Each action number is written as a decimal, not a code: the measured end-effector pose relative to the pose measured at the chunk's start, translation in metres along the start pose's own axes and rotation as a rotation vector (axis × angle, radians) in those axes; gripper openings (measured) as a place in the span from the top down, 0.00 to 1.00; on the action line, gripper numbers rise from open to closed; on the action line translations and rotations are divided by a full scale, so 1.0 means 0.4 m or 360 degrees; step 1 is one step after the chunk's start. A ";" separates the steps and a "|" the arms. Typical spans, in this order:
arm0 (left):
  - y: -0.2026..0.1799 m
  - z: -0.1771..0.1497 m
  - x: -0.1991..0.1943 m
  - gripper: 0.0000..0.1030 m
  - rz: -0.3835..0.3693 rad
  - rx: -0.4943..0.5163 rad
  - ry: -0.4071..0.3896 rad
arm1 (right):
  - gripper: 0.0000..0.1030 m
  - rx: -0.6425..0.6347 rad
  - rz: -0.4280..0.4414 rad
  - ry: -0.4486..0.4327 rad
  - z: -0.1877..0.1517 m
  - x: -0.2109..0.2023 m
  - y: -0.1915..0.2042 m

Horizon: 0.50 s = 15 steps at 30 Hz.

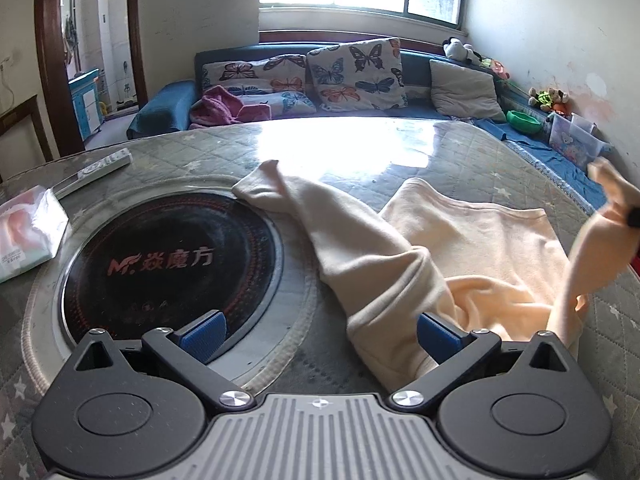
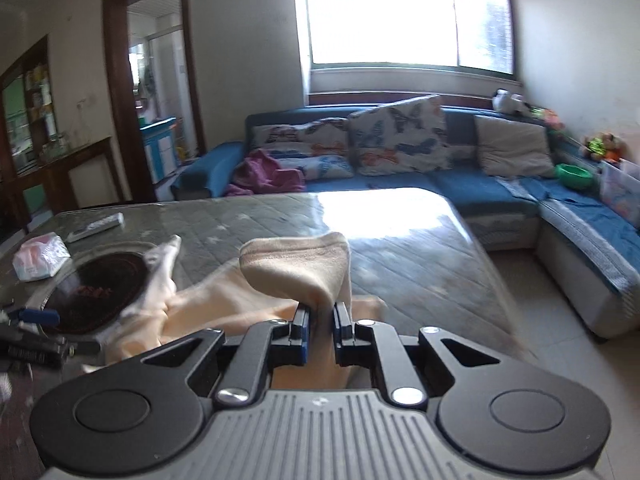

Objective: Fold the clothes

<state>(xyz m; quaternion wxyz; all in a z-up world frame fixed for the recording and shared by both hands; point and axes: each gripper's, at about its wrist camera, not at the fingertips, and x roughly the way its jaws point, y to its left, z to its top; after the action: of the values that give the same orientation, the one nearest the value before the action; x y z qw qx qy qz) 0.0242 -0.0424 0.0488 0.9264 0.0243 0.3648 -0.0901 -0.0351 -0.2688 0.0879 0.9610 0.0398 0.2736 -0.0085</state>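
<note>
A cream long-sleeved top lies crumpled on the quilted table, one sleeve stretched toward the black induction plate. My left gripper is open and empty, low over the table, with the top's near edge by its right finger. My right gripper is shut on the other sleeve's cuff and holds it lifted above the table; that raised sleeve also shows in the left wrist view. The left gripper shows at the left edge of the right wrist view.
A tissue pack and a white remote lie at the table's left. A blue corner sofa with butterfly cushions, a pink garment and a green bowl stands behind and to the right.
</note>
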 end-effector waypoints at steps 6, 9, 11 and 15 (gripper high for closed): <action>-0.034 0.014 0.026 0.00 0.0014 0.0071 0.0000 | 0.91 0.0096 -0.0153 0.0032 -0.084 -0.090 -0.059; -0.053 0.019 0.037 0.00 0.0000 0.0103 -0.0001 | 0.92 0.0159 -0.0247 0.0050 -0.128 -0.133 -0.091; -0.065 0.021 0.041 0.00 -0.0012 0.0118 -0.0002 | 0.93 0.0202 -0.0306 0.0077 -0.161 -0.156 -0.119; -0.084 0.024 0.046 0.00 0.0004 0.0180 -0.0036 | 0.93 0.0283 -0.0381 0.0130 -0.216 -0.195 -0.168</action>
<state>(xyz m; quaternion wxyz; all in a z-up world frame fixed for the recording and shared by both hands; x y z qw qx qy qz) 0.0375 -0.0793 0.0442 0.9278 0.0759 0.3485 -0.1096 -0.1492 -0.3292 0.0509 0.9339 0.0921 0.3134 -0.1455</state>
